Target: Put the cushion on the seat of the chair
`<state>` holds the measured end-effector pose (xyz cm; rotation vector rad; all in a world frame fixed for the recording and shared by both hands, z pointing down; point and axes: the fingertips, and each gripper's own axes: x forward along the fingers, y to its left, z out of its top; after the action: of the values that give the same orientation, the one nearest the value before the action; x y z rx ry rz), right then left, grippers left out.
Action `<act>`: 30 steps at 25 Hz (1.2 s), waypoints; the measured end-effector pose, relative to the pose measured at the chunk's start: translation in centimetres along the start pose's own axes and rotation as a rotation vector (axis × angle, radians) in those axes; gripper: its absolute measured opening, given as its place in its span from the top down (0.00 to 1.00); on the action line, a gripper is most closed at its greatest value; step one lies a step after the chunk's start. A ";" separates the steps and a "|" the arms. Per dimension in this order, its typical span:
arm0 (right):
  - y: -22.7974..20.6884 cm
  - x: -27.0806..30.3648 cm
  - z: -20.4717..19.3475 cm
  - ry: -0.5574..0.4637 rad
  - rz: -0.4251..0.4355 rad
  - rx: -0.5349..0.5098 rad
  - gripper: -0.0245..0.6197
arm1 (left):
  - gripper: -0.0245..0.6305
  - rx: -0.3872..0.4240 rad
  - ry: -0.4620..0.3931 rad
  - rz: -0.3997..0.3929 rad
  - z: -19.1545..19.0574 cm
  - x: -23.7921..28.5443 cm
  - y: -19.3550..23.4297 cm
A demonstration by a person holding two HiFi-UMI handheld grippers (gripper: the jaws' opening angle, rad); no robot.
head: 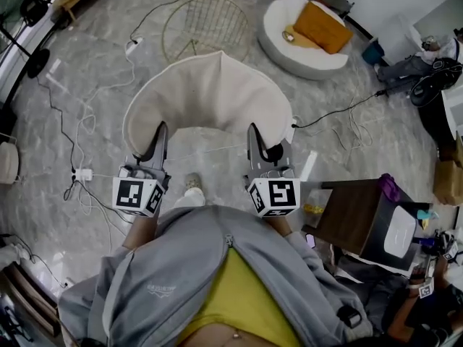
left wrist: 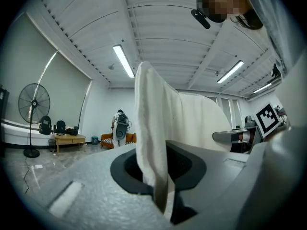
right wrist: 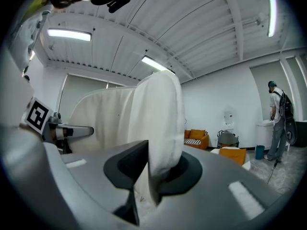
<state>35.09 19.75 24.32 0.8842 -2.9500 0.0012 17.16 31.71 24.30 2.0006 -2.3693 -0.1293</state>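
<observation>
Grey marble floor [head: 94, 78] with loose cables spreads below you. You hold the cream cushion [head: 206, 96] up off it, flat in front of your body. Your left gripper [head: 160, 130] pinches its near left edge, jaws clamped on the fabric. Your right gripper [head: 253, 130] clamps the near right edge the same way. Ahead to the right, well apart, stands the round white chair [head: 273, 29], an orange pillow [head: 322, 26] on its seat.

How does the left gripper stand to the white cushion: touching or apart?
Touching. The left gripper view shows the left gripper with its jaws pinched on the edge of the white cushion.
</observation>
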 end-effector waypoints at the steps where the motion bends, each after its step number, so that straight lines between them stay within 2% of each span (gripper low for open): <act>1: 0.0 1.5 -0.1 -0.001 -0.006 0.003 0.85 | 0.86 0.002 0.001 -0.005 0.0 1.1 1.1; 6: 0.2 7.6 -0.5 0.003 -0.040 0.007 0.85 | 0.86 -0.004 0.003 -0.028 -0.6 5.5 5.8; 11: 0.1 10.6 -0.8 0.019 -0.051 0.017 0.85 | 0.86 -0.010 0.013 -0.039 -0.9 7.5 8.1; 23: 1.8 17.0 -1.6 0.046 0.009 0.015 0.85 | 0.86 -0.051 0.033 0.023 -2.2 8.9 13.3; 30: 1.1 23.8 -2.6 0.048 0.028 0.028 0.85 | 0.86 -0.054 0.040 0.033 -3.2 13.7 17.7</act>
<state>14.80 7.58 28.33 0.8343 -2.9242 0.0646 -2.24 21.02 28.68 1.9204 -2.3473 -0.1493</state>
